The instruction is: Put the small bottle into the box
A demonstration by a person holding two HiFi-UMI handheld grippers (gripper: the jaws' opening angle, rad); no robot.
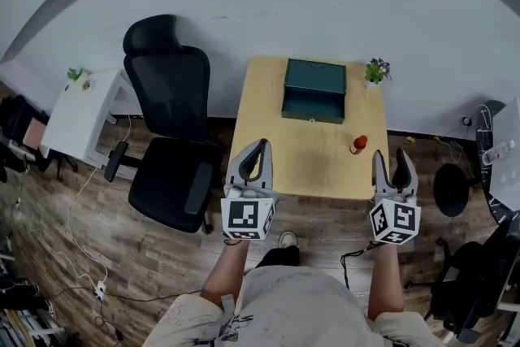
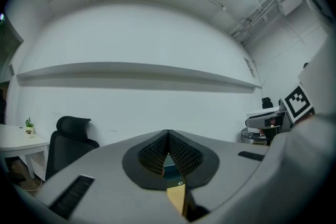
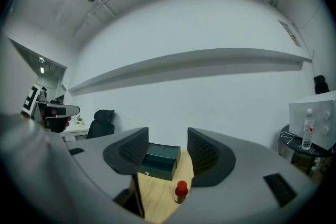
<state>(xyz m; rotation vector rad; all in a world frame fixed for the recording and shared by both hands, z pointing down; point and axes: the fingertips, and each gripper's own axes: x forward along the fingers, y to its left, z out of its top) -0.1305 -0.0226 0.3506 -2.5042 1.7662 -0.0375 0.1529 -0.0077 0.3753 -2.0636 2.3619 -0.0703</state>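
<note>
Matt, pale wood-grain surface (image 1: 317, 162) carries a smooth dark-teal box (image 1: 314, 77) with a dull sheen and a bottle (image 1: 358, 145) capped in glossy red plastic. The left tongs (image 1: 261, 146) and right tongs (image 1: 392, 160) are moulded in matt grey plastic, their pads (image 3: 134, 150) black and finely ribbed, like rubber. The chair (image 1: 166, 85) looks black cloth; the floor (image 1: 114, 256) is brown wood planking with a faint shine; the wall (image 1: 325, 4) is matt white.

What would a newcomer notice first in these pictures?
A dark green box sits at the far edge of the wooden table, a small red-capped bottle standing nearer, to its right. At the near edge are the left gripper, fingers together, and the right gripper, fingers apart.
</note>
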